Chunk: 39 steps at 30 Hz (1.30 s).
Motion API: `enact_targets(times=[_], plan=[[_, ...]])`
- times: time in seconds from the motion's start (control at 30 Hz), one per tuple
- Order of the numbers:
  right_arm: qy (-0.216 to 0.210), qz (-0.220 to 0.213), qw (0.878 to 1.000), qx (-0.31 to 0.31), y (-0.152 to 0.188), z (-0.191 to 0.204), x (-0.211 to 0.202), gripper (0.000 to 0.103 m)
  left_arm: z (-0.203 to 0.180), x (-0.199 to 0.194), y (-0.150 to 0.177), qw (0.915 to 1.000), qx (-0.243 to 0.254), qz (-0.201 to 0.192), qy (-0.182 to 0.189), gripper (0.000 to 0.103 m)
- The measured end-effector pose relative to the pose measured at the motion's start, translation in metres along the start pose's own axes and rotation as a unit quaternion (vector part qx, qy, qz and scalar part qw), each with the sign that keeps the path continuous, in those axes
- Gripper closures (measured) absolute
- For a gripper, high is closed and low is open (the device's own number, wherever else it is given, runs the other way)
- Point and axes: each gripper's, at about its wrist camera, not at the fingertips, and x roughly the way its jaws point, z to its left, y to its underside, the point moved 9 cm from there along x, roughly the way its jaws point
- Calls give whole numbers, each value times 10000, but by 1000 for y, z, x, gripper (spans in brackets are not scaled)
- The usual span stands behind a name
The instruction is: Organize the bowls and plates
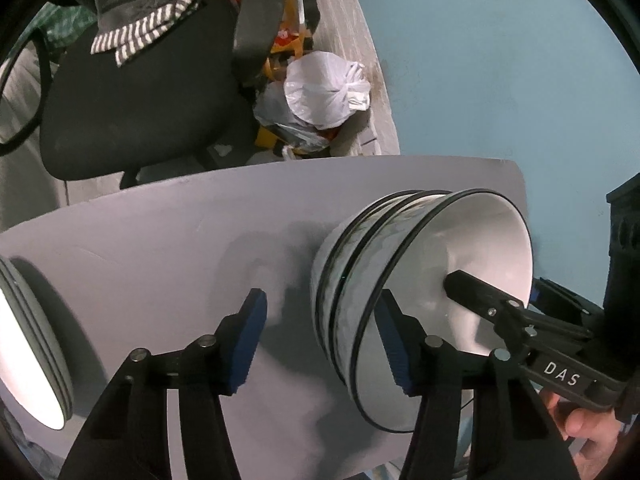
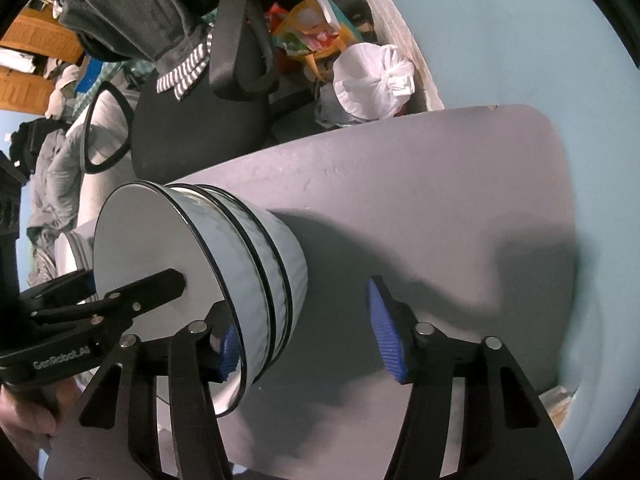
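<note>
Both grippers reach down over the stack of bowls (image 1: pixel 384 292) on the grey desk (image 1: pixel 160 248), each with one finger inside the top bowl and one outside. The left gripper (image 1: pixel 324 344) and the right gripper (image 2: pixel 308 340) have jaws still spread, so next they must pinch the rim and lift. Labels read "DAS" and "GenRobot.AI"; a stack of plates (image 1: pixel 28 344) sits far left.

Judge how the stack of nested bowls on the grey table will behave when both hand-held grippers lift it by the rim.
The stack of nested bowls looks glazed and rigid, so probably slippery and breakable. Three nested together are likely heavy for their size. The left hand-held gripper and right hand-held gripper straddle only the top rim, so lower bowls may stay behind.
</note>
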Motion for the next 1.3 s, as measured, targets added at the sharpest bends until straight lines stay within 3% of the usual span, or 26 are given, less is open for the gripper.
enact_targets(times=[0.23, 0.43, 0.63, 1.07, 1.3], plan=[[-200, 94, 9997, 37, 0, 5, 1, 62, -10, -1, 1, 9997, 27, 99, 243, 68], [-588, 221, 9979, 152, 2, 12, 4, 81, -9, -2, 1, 9998, 95, 97, 161, 72], [-563, 218, 9981, 122, 3, 14, 4, 82, -1, -5, 2, 9996, 0, 149, 250, 82], [2, 161, 9995, -289, 4, 21, 3, 88, -1, -7, 3, 9999, 98, 81, 81, 83], [60, 137, 9996, -230, 4, 18, 3, 89, -2, -8, 3, 9997, 236, 49, -16, 83]])
